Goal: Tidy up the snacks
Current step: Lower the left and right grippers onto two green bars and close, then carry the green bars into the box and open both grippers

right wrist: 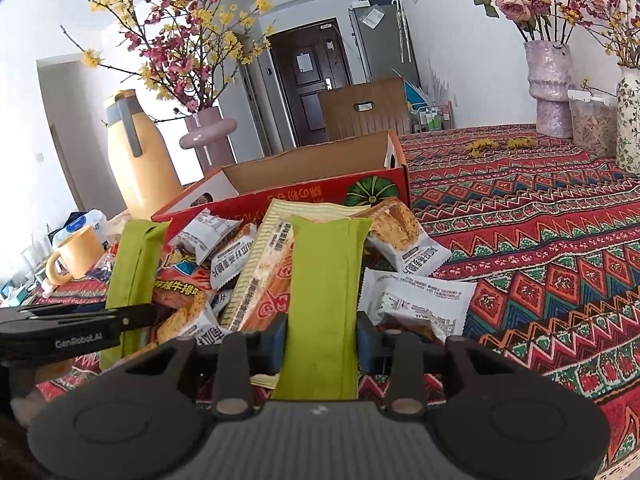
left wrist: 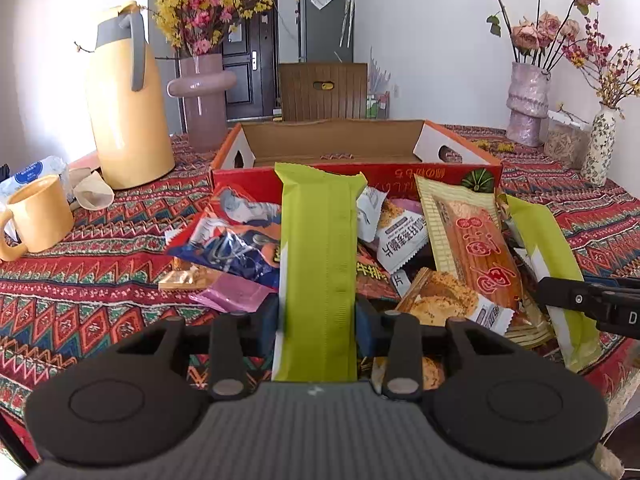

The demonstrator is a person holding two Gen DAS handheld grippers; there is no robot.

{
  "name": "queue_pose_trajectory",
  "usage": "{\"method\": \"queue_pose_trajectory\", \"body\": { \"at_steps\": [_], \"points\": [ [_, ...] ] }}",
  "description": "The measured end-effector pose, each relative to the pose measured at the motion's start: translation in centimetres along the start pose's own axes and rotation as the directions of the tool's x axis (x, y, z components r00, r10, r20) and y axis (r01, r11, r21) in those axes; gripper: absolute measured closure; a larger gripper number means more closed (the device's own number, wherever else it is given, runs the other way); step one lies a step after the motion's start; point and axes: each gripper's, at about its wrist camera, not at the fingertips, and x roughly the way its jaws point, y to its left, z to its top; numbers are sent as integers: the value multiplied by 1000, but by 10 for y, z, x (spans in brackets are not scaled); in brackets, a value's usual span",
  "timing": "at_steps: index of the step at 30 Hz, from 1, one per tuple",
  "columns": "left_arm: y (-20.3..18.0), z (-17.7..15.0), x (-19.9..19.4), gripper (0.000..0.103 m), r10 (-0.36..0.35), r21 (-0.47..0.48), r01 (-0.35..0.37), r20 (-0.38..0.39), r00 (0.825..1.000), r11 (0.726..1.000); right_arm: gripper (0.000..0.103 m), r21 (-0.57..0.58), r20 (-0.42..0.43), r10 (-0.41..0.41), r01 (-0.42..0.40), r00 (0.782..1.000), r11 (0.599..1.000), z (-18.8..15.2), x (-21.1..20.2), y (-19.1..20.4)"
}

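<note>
Two green packets (left wrist: 316, 276) (right wrist: 322, 304), one clamped per gripper, red box (left wrist: 356, 178) behind

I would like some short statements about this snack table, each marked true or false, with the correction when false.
1. The left tongs are shut on a green packet. True.
2. The right tongs are open and hold nothing. False: they are shut on a second green packet.
3. The red cardboard box is full of snacks. False: the part of its inside that shows has no snacks; the snack pile lies on the tablecloth in front of it.
4. A yellow mug stands near the yellow thermos jug. True.
5. The box stands beyond the pile, seen from both tongs. True.
</note>
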Motion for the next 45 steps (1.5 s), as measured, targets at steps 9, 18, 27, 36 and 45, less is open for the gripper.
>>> {"method": "queue_pose_trajectory", "body": {
  "at_steps": [9, 18, 27, 36, 45],
  "points": [
    [7, 11, -19, 64, -1, -10, 2, 55, 998, 1000, 69, -12, 35, -3, 3, 999, 1000, 5, -7, 3],
    [7, 35, -29, 64, -3, -13, 5, 114, 993, 1000, 69, -34, 100, 12, -9, 995, 999, 26, -12, 7],
    [5, 76, -12, 64, 1, -2, -1, 151, 989, 1000, 69, -54, 148, 16, -9, 989, 999, 66, 6, 7],
    [6, 124, 24, 64, 30, 9, -32, 181, 983, 999, 69, -70, 169, 3, 9, 986, 998, 121, 45, 7],
    [22, 162, 78, 64, 57, -36, -52, 154, 986, 998, 69, -90, 155, -34, 48, 987, 995, 165, 102, 13]
  ]
}}
